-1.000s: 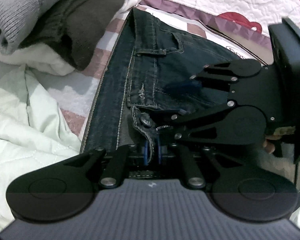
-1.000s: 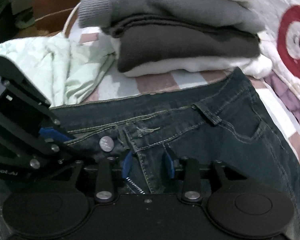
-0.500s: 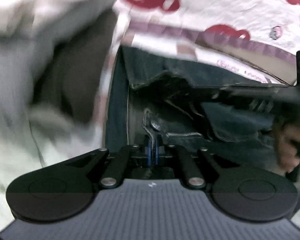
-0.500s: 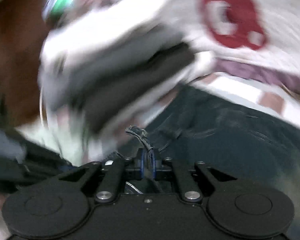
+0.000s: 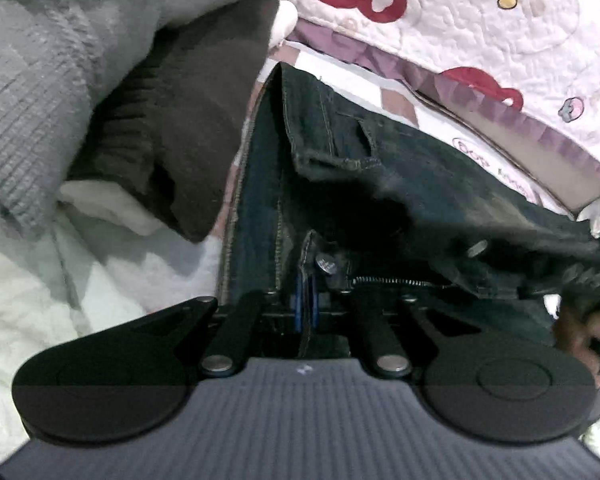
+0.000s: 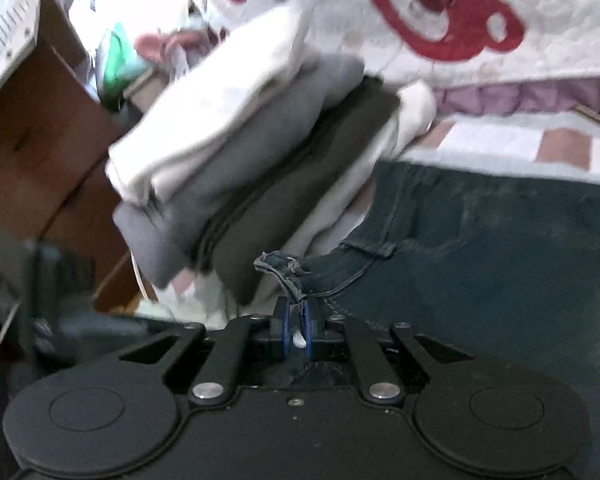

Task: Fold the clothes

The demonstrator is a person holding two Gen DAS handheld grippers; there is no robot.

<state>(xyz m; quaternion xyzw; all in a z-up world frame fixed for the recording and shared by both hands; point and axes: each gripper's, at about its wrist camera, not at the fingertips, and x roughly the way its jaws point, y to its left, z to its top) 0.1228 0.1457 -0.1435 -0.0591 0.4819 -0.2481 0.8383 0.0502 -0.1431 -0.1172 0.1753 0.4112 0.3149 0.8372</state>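
A bed with a checked cover and clothes on it

The bed cover (image 5: 396, 98) has white and pinkish-brown squares with a purple edge. A pair of dark blue jeans (image 5: 420, 168) lies on it, partly lifted at the top. Just beside the jeans sits a pile of folded clothes (image 6: 260, 168): white on top, then grey, then dark brown, then white at the bottom. A pale green blanket (image 5: 24, 280) lies crumpled on the bed beside the pile. A white quilt with red bears (image 5: 480, 20) lies at the far side of the bed, past the jeans.
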